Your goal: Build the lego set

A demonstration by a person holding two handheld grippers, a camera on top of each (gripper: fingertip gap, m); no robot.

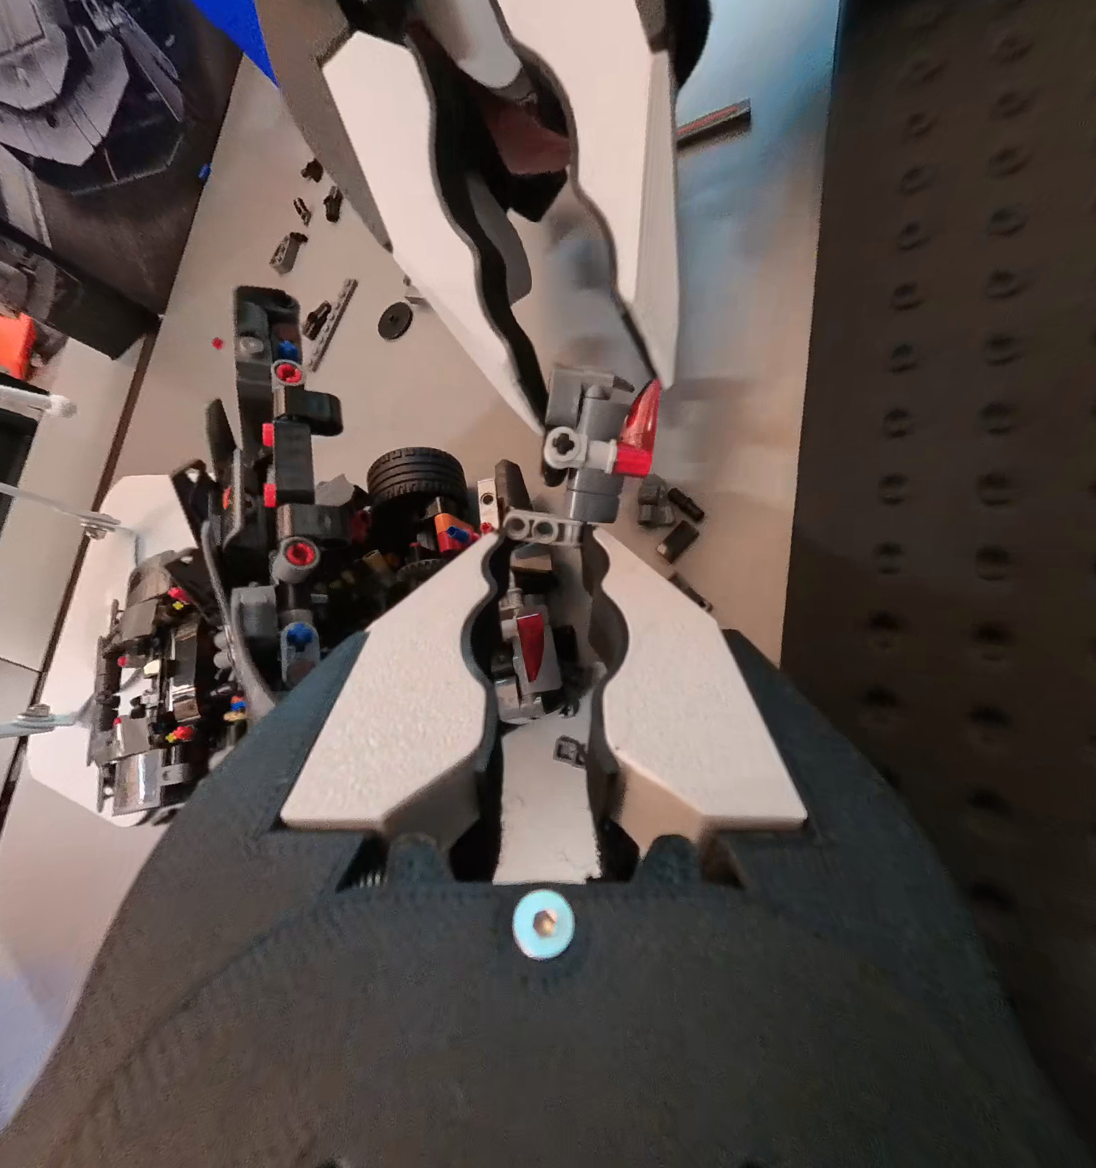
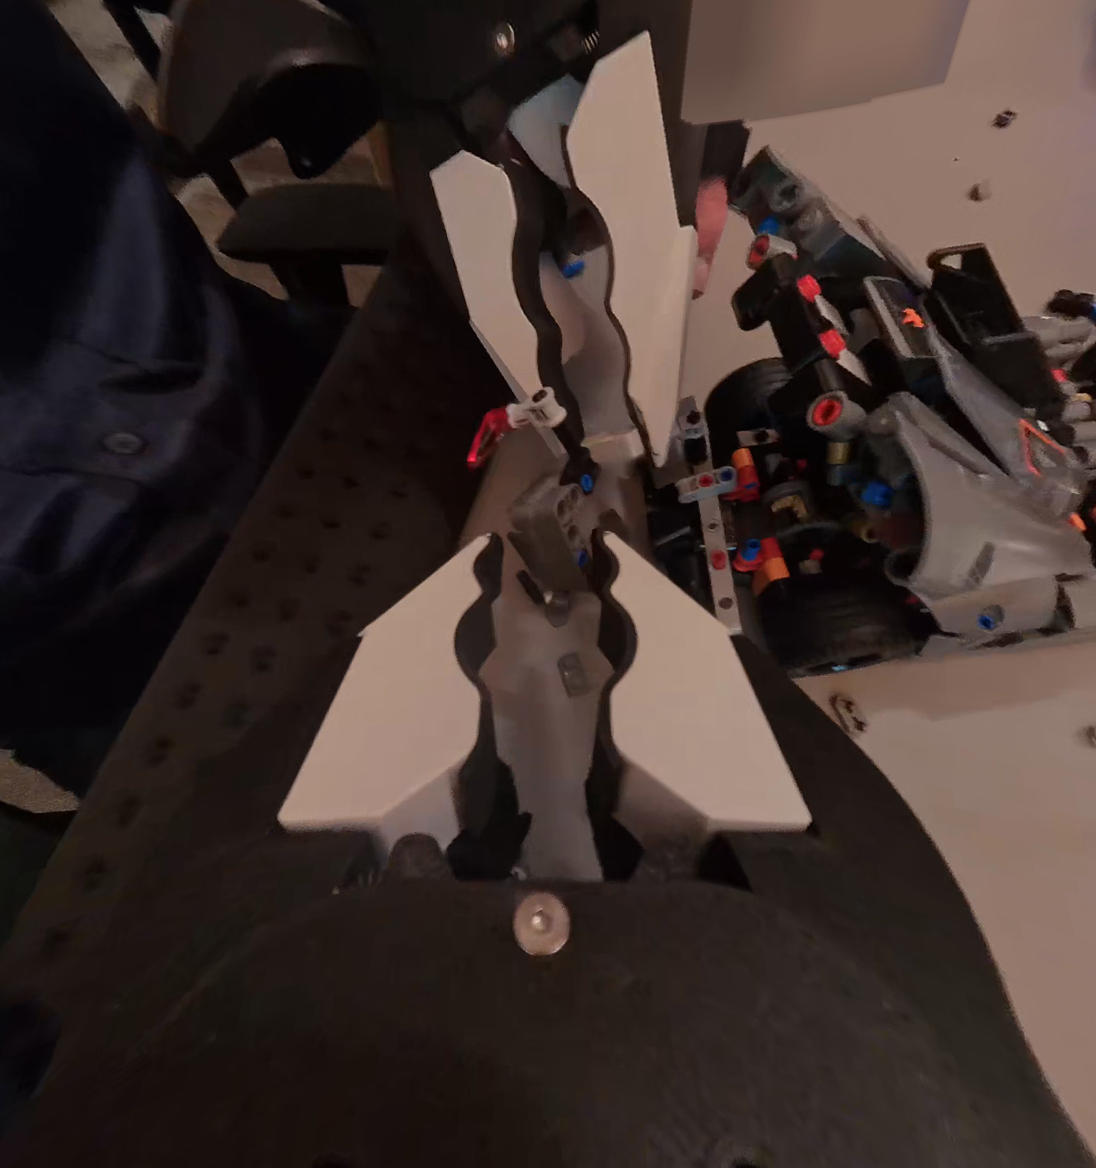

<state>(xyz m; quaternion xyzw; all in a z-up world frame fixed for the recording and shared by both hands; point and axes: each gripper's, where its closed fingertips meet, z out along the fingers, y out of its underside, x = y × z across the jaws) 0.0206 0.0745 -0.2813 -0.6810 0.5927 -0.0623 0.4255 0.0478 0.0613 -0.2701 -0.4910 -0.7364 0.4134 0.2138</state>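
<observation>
My right gripper [image 2: 546,537] is shut on a grey sub-assembly [image 2: 548,528] with a white connector and a clear red piece. In the left wrist view it comes down from the top [image 1: 599,404] and holds that sub-assembly [image 1: 586,442] in the air. My left gripper [image 1: 545,537] sits just below it. Its jaws stand narrowly apart, with a thin light grey liftarm [image 1: 542,528] spanning the tips. In the right wrist view the left gripper [image 2: 605,455] reaches down from above. The black and grey car model [image 1: 292,480] [image 2: 912,455] stands on the white table [image 2: 912,821].
A black perforated board [image 1: 975,569] [image 2: 279,505] borders the table. Loose dark pieces [image 1: 665,512] and a black round piece [image 1: 395,321] lie about. A second chrome and black build [image 1: 147,682] lies at the left. A grey and red piece [image 1: 532,657] lies under my left fingers. The tips of both grippers are at nearly the same place.
</observation>
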